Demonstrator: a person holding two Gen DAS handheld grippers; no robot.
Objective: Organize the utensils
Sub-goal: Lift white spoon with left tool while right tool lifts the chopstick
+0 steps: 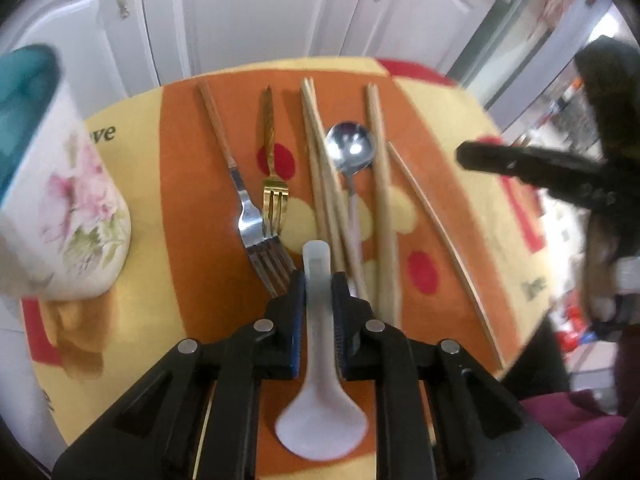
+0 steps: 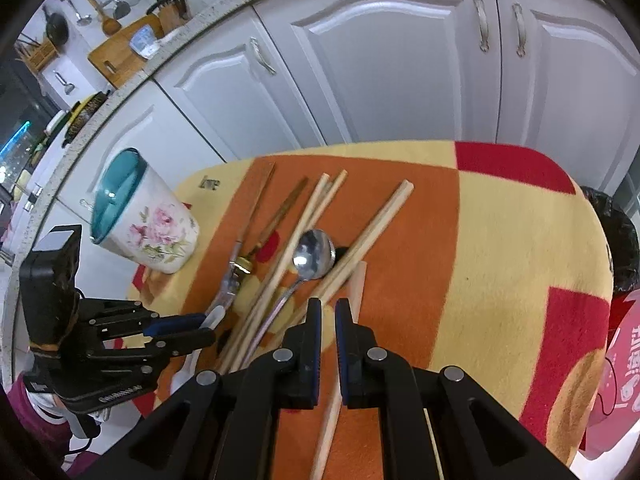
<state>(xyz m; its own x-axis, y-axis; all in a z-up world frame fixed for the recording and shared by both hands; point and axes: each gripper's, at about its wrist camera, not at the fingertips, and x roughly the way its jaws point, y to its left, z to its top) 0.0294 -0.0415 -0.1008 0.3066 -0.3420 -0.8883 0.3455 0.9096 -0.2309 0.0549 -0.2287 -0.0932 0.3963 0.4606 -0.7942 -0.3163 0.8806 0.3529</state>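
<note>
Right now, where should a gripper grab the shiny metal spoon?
Probably by its thin handle, not the round bowl, which looks too wide and slippery. Come from above, jaws across the handle. It lies flat between wooden chopsticks, which crowd its sides, so the stretch just below the bowl looks easiest.

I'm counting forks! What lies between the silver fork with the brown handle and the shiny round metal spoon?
In the left wrist view, a gold fork and two pale wooden chopsticks lie between them.

The floral cup (image 1: 64, 208) smears with blur, its rim cut off at the left edge; the silver spoon's handle (image 1: 354, 232) slips under chopsticks (image 1: 326, 184).
</note>
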